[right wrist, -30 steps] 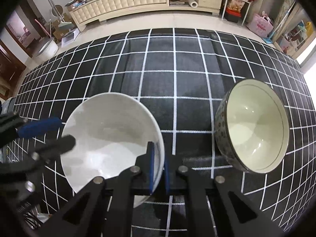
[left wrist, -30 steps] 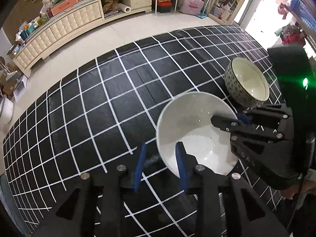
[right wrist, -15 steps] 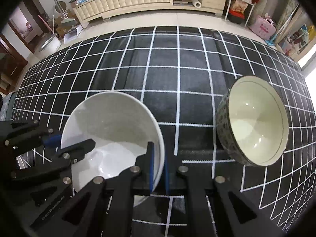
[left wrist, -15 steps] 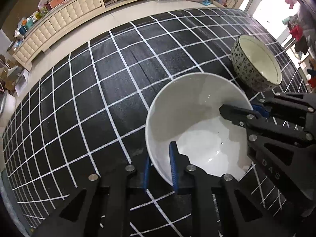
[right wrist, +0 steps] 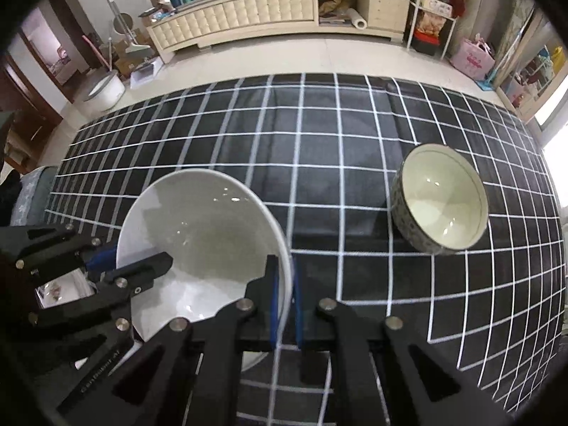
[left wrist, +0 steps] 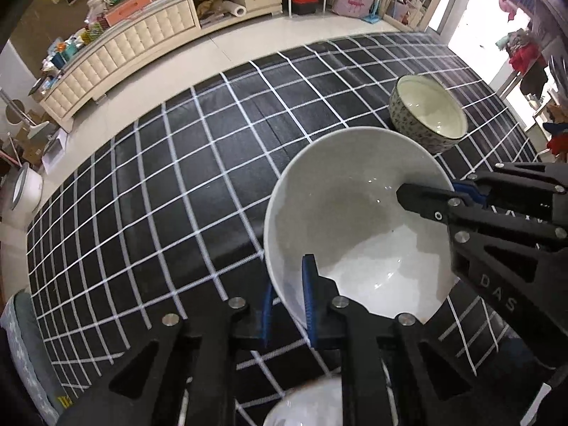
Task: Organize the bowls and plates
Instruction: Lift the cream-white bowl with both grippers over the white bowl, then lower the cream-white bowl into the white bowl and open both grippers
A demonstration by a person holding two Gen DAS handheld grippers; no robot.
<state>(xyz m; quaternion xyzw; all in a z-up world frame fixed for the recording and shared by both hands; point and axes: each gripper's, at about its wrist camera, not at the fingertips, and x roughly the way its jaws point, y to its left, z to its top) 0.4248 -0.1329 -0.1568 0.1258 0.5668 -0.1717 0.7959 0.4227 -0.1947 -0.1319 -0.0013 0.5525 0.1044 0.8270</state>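
Note:
A large white bowl [left wrist: 355,220] is held above the black checked tablecloth by both grippers. My left gripper [left wrist: 287,298] is shut on its near-left rim. My right gripper [right wrist: 284,301] is shut on its right rim, with one finger inside the bowl [right wrist: 198,241]. The right gripper also shows in the left wrist view [left wrist: 461,191], and the left gripper shows in the right wrist view [right wrist: 103,266]. A smaller patterned bowl [left wrist: 427,117] with a cream inside stands on the cloth to the right, also in the right wrist view [right wrist: 442,198].
The black tablecloth with a white grid [right wrist: 319,135] covers the table. Another white dish [left wrist: 305,408] shows partly under the left gripper at the near edge. A cream sideboard [right wrist: 248,17] and the floor lie beyond the table's far edge.
The left gripper closed from open onto the white bowl's rim. Both grippers have lifted the bowl and drawn it back, so more of the table shows now.

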